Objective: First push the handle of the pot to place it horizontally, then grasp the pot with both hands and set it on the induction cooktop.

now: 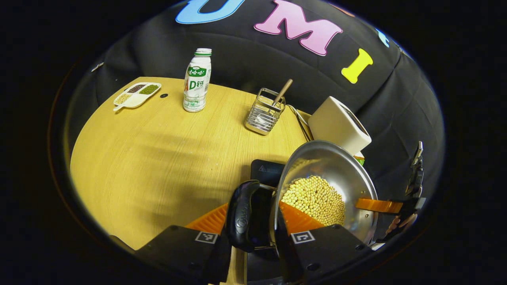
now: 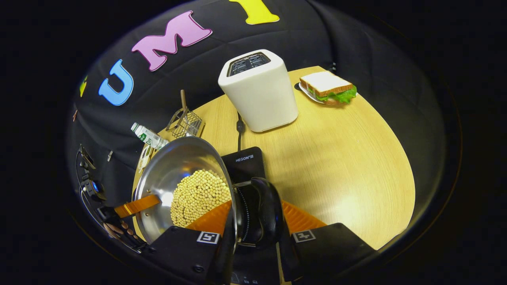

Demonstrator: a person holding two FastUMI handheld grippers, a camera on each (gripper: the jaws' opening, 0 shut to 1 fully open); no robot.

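A steel pot (image 1: 336,166) (image 2: 174,166) holding yellow beans (image 1: 315,198) (image 2: 198,196) sits between my two grippers. In the left gripper view, my left gripper (image 1: 253,221) is shut on one black side handle (image 1: 245,215), with an orange finger on each side. In the right gripper view, my right gripper (image 2: 255,217) is shut on the opposite black handle (image 2: 261,215). Each view shows the other gripper's orange finger (image 1: 378,205) (image 2: 136,206) at the pot's far rim. The black induction cooktop (image 1: 267,170) (image 2: 243,162) lies under the pot. I cannot tell whether the pot touches it.
On the wooden table (image 1: 158,158) (image 2: 340,158) a white toaster (image 2: 259,89) (image 1: 338,124) stands just behind the cooktop. A wire basket (image 1: 264,113) with a stick, a white bottle (image 1: 197,81) and a divided snack tray (image 1: 136,94) stand farther off. A sandwich (image 2: 328,87) lies on a plate.
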